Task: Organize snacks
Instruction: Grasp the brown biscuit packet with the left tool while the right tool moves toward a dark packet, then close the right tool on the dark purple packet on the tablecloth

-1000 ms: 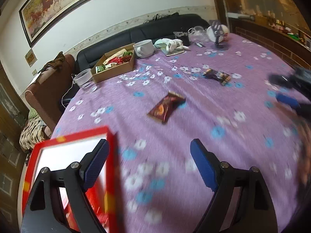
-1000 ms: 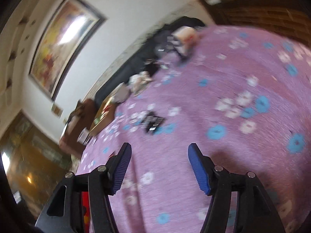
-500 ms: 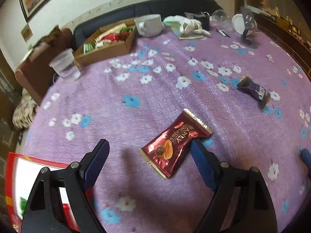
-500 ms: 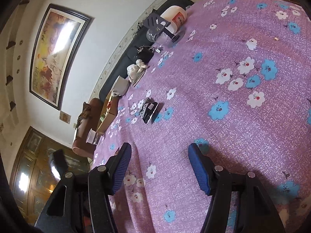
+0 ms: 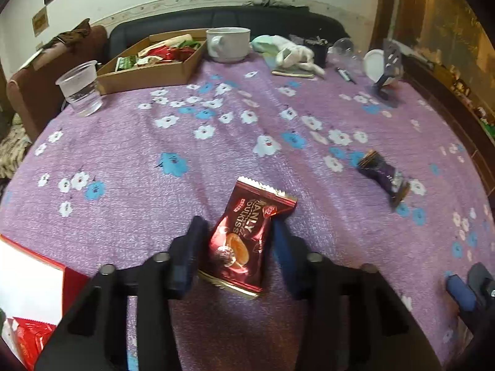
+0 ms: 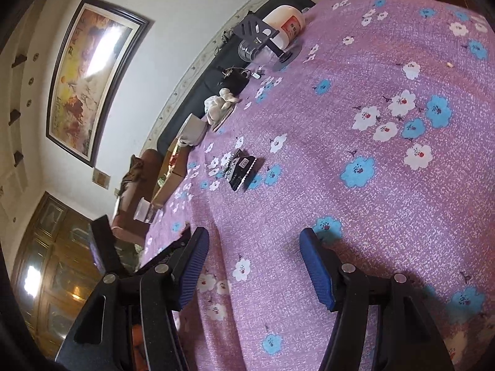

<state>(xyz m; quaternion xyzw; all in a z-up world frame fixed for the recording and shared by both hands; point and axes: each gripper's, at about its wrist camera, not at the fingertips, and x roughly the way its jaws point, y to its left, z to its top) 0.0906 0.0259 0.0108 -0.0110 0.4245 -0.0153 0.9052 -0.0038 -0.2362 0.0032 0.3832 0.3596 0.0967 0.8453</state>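
A dark red snack packet (image 5: 244, 236) lies between the fingers of my left gripper (image 5: 238, 232), which has closed on its sides just above the purple flowered tablecloth (image 5: 216, 154). A dark purple snack packet (image 5: 383, 176) lies to the right; it also shows in the right wrist view (image 6: 241, 168). A red and white box (image 5: 27, 290) sits at the lower left. My right gripper (image 6: 253, 262) is open and empty over the cloth; one of its blue fingertips (image 5: 461, 290) shows in the left wrist view.
A cardboard box of snacks (image 5: 154, 58) stands at the far left with a plastic cup (image 5: 80, 91) beside it. A white mug (image 5: 229, 43), a cloth (image 5: 290, 52), a small stand (image 5: 389, 71) and a white jar (image 6: 286, 24) are at the far edge.
My left gripper has moved forward onto the dark red packet and its fingers have closed around it. The right gripper has held nearly still and stays open.
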